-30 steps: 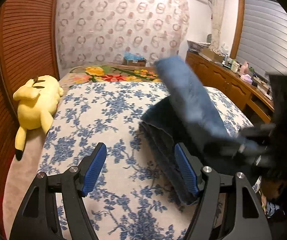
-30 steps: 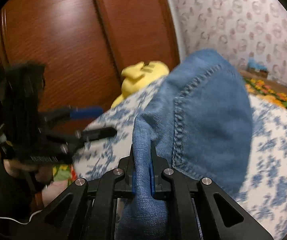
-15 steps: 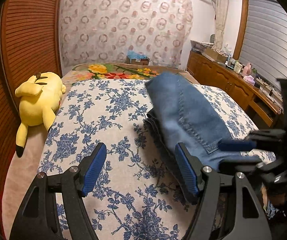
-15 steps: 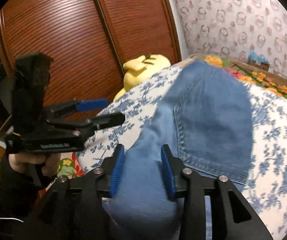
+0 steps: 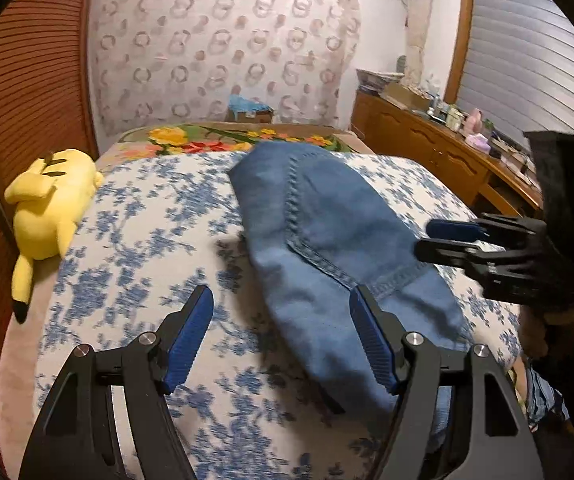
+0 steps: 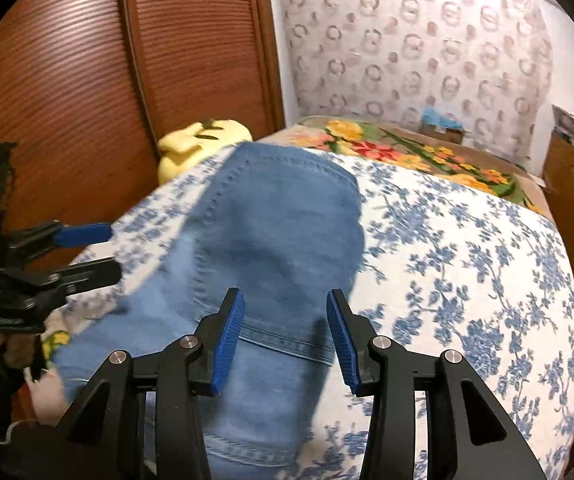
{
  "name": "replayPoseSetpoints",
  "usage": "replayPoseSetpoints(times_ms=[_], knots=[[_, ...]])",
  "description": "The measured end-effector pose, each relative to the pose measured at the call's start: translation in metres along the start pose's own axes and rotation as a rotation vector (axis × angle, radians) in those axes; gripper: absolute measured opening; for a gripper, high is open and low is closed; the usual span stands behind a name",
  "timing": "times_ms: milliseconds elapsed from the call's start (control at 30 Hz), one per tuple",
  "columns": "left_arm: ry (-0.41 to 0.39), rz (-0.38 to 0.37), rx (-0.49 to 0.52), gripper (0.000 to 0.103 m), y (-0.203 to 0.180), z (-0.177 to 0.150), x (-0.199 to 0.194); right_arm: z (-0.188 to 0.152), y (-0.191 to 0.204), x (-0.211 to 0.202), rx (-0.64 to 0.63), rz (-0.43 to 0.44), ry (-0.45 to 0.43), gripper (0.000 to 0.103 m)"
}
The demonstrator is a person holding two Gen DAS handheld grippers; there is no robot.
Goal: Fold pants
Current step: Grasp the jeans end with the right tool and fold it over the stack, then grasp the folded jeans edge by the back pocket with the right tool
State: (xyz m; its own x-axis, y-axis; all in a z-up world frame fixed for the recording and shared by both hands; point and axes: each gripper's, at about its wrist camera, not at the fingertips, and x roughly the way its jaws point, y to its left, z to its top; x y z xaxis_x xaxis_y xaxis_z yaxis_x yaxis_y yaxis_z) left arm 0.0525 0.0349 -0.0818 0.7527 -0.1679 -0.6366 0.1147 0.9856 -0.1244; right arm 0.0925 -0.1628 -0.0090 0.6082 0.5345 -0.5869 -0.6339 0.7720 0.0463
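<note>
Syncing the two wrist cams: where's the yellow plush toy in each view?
Left wrist: yellow plush toy at far left, lying on the bed's edge beside the wooden wall.
Right wrist: upper left of centre, mostly hidden behind the folded jeans.
Shared landmark: the ring-patterned curtain behind the bed.

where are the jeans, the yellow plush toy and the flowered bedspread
jeans [image 5: 327, 216], left wrist view, on the stitched seam area.
yellow plush toy [image 5: 49, 204], left wrist view, on its body.
flowered bedspread [image 6: 467, 264], right wrist view, on a bare printed patch.
</note>
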Motion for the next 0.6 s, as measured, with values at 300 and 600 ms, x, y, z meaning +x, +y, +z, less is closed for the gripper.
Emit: replayPoseSetpoints(times_ms=[300,600], knots=[[0.071,-0.019,0.03,0.072,-0.01,-0.017,0.019,0.003,0.005,-0.006,0.011,-0.037,0.014,0.045],[0.116,-0.015,0.014,0.074,0.0,-0.036,0.028,0.019,-0.008,0.004,0.02,-0.041,-0.018,0.047]])
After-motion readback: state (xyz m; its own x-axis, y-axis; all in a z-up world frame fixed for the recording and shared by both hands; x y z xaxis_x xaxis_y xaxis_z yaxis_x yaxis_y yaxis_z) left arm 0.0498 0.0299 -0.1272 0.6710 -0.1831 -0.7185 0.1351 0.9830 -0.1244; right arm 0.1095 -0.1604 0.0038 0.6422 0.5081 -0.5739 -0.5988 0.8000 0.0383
